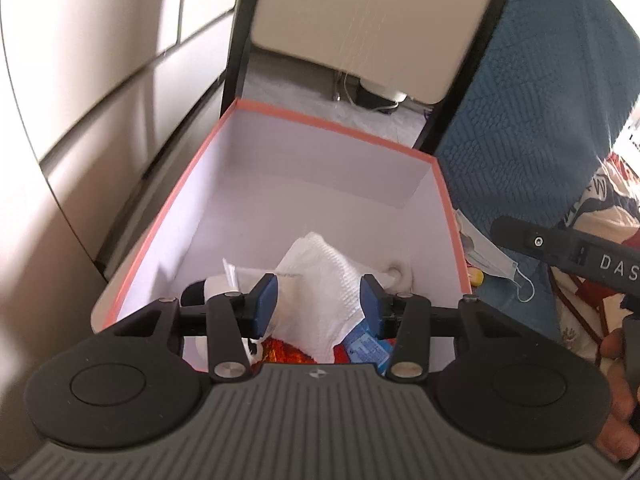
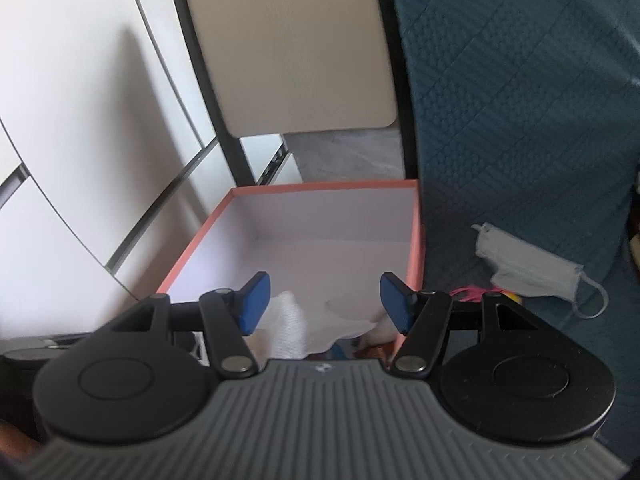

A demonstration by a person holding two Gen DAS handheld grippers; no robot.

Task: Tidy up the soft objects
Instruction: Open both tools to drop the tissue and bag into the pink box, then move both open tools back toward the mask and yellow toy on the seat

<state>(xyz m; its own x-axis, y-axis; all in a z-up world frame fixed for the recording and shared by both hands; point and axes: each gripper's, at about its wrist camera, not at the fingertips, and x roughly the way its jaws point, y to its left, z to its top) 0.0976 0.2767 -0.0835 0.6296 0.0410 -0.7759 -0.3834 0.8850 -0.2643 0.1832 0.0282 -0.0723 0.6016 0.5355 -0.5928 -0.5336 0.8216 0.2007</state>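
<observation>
An open box (image 1: pixel 332 122) with an orange rim and white inside holds a crumpled white cloth (image 1: pixel 324 276), a black-and-white plush (image 1: pixel 200 290), something red (image 1: pixel 280 350) and a blue packet (image 1: pixel 364 348). My left gripper (image 1: pixel 318 300) hovers over the box's near end, open, its blue pads apart with the cloth lying loose below them. In the right wrist view the same box (image 2: pixel 320 189) and white cloth (image 2: pixel 292 320) show below my right gripper (image 2: pixel 325 305), which is open and holds nothing. A pale blue face mask (image 2: pixel 532 272) lies on the quilt right of the box.
A blue quilted cover (image 2: pixel 520 120) rises right of the box. A chair with a beige back and black frame (image 2: pixel 288 52) stands behind it, and pale cabinet doors (image 1: pixel 100 80) line the left. Pink (image 2: pixel 468 294) and yellow (image 1: pixel 476 278) bits lie beside the box. A hand (image 1: pixel 616 400) shows at right.
</observation>
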